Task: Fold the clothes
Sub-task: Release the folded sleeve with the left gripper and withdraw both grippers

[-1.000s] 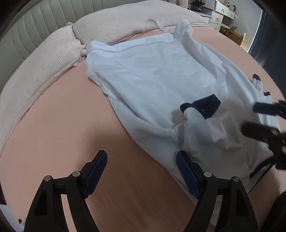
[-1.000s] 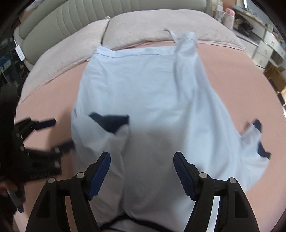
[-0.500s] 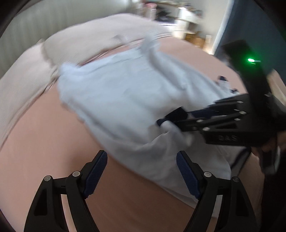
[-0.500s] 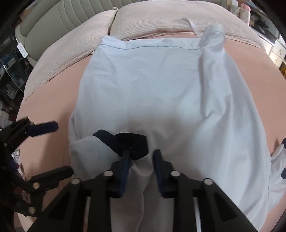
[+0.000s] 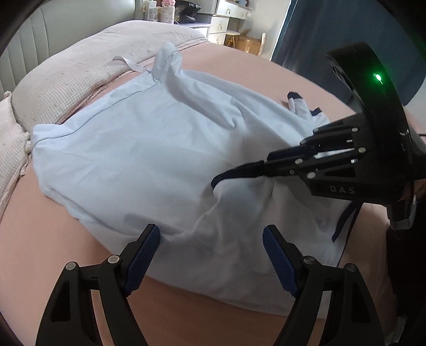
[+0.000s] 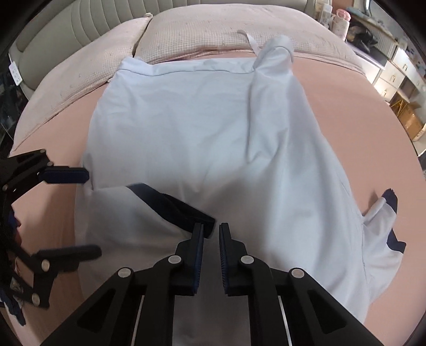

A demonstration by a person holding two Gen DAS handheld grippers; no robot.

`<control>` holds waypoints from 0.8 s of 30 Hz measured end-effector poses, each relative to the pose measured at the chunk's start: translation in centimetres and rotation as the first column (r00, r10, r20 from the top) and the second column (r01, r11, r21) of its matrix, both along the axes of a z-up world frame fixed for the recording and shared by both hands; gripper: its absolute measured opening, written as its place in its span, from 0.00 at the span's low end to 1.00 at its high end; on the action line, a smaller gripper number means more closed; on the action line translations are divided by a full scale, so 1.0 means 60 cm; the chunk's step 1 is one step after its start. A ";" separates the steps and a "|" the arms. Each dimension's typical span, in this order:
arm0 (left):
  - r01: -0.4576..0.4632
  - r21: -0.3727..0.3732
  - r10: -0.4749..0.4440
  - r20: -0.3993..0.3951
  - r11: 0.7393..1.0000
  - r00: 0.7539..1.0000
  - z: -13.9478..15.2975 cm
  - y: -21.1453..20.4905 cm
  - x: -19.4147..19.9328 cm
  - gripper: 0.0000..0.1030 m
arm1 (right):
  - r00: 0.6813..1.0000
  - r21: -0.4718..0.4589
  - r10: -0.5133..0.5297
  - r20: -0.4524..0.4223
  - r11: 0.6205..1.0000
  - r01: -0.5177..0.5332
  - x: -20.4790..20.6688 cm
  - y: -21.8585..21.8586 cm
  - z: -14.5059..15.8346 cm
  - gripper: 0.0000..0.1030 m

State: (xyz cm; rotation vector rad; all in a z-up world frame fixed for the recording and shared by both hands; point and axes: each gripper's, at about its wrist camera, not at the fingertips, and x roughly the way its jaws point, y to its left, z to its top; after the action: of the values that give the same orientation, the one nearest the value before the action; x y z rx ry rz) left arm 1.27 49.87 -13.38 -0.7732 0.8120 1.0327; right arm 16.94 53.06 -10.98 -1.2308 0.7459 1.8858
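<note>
Nearest, in the left wrist view: left gripper (image 5: 210,239) with fingers (image 5: 142,251) spread wide, holding nothing, poised just over the near hem of a pale blue short-sleeved shirt (image 5: 138,149) spread across a pink bed sheet (image 5: 40,252). Just beyond and to the right, right gripper (image 5: 239,173) reaching in from the side, fingers drawn together on the navy cuff (image 5: 226,177) of the shirt's left-hand sleeve, which lies folded inward over the body of the garment. From the right wrist view, the same: right gripper (image 6: 211,231) with fingers (image 6: 198,239) nearly closed, a narrow slit between the pads, pinching the dark sleeve cuff (image 6: 173,205); left gripper (image 6: 87,210) at the left edge, open, one finger beside the shirt's side seam and the other lower down over the sheet. Further out, shirt (image 6: 202,138) lying mostly flat with a long raised crease running up its right half. At the far right, second sleeve (image 6: 383,226) with navy trim stretched out on the sheet (image 6: 346,106). Farther still, far edge of the shirt touching two beige pillows (image 6: 213,29), one corner bunched upright beside a white strap (image 6: 249,40). Beyond, padded headboard (image 6: 87,21); drawers (image 6: 399,66) at far right.
</note>
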 end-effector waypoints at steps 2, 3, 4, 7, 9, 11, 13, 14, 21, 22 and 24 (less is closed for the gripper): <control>-0.017 -0.024 0.016 -0.005 1.000 1.000 -0.008 0.005 0.002 0.77 | 1.000 -0.001 -0.007 0.006 1.000 0.007 0.010 0.001 0.000 0.09; -0.025 -0.037 0.025 -0.007 0.999 1.000 -0.012 0.007 0.002 0.77 | 1.000 0.000 -0.008 0.013 1.000 0.008 0.013 0.001 -0.002 0.09; -0.033 -0.049 0.033 -0.010 0.998 0.999 -0.016 0.009 0.003 0.77 | 1.000 -0.004 -0.008 0.014 1.000 0.008 0.015 0.001 -0.004 0.09; -0.058 -0.085 0.057 -0.018 0.995 0.998 -0.027 0.016 0.005 0.77 | 1.000 -0.011 0.001 -0.008 1.000 -0.001 0.021 0.001 0.004 0.09; -0.075 -0.109 0.073 -0.024 0.991 0.997 -0.035 0.020 0.007 0.77 | 1.000 -0.009 -0.008 -0.021 1.000 0.008 0.027 0.008 0.012 0.10; -0.092 -0.127 0.087 -0.046 0.988 0.995 -0.040 0.025 0.012 0.77 | 0.998 -0.008 -0.046 -0.036 0.999 0.045 0.049 0.018 0.024 0.14; -0.105 -0.122 0.093 -0.106 0.987 0.990 -0.034 0.027 0.028 0.77 | 0.994 0.005 -0.103 -0.026 0.995 0.104 0.077 0.029 0.033 0.42; -0.116 -0.117 0.100 -0.134 0.986 0.986 -0.031 0.028 0.035 0.77 | 0.990 0.016 -0.138 -0.018 0.990 0.138 0.094 0.034 0.036 0.68; -0.245 -0.070 0.228 -0.194 0.967 0.954 0.011 0.031 0.052 0.77 | 0.939 0.034 -0.343 0.010 0.939 0.342 0.219 0.062 0.042 0.77; -0.263 -0.066 0.247 -0.194 0.962 0.949 0.016 0.030 0.054 0.77 | 0.934 0.027 -0.357 0.013 0.934 0.357 0.232 0.064 0.040 0.77; -0.291 -0.054 0.275 -0.202 0.955 0.940 0.028 0.028 0.059 0.77 | 0.927 0.003 -0.376 0.006 0.927 0.376 0.251 0.068 0.032 0.77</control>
State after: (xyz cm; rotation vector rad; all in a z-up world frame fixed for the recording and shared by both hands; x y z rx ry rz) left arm 4.79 51.58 -11.72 -0.8888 0.9310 1.3546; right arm 32.01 57.15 -9.06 -1.0072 0.9056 1.5643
